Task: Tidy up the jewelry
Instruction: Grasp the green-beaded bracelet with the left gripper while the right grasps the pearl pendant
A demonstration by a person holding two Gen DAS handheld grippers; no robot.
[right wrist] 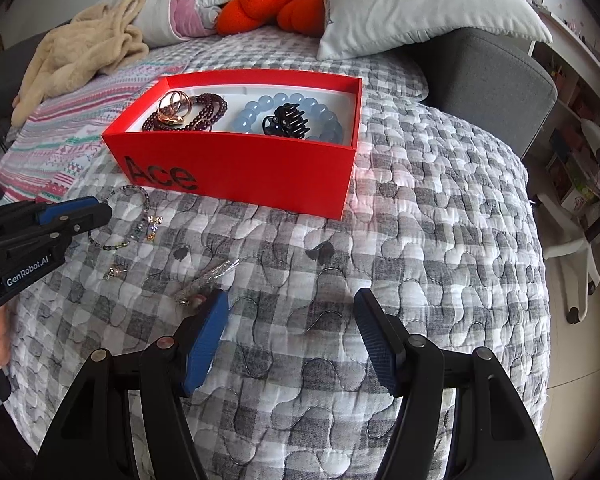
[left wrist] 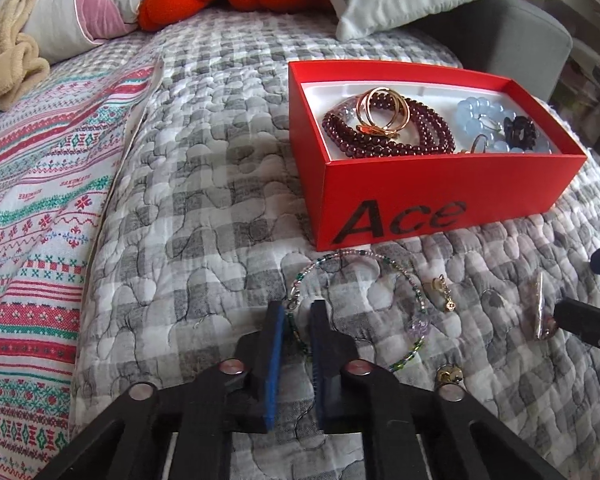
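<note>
In the left wrist view, the left gripper (left wrist: 298, 312) had its fingers slightly apart around the beaded bracelet (left wrist: 412, 300), lower centre, below the red box (left wrist: 432, 200) printed "Ace". In the right wrist view, the right gripper (right wrist: 292, 306) stood wide apart, empty; only here "GenRobot.AI" was readable.

Both scenes are being lit by soft, even daylight, and only faint shadows are being cast under the red box (right wrist: 236, 172). A pale glare is being thrown on its right corner. Straight lines are being bowed by fisheye distortion, and the right wrist view's corners are being darkened by vignetting.
</note>
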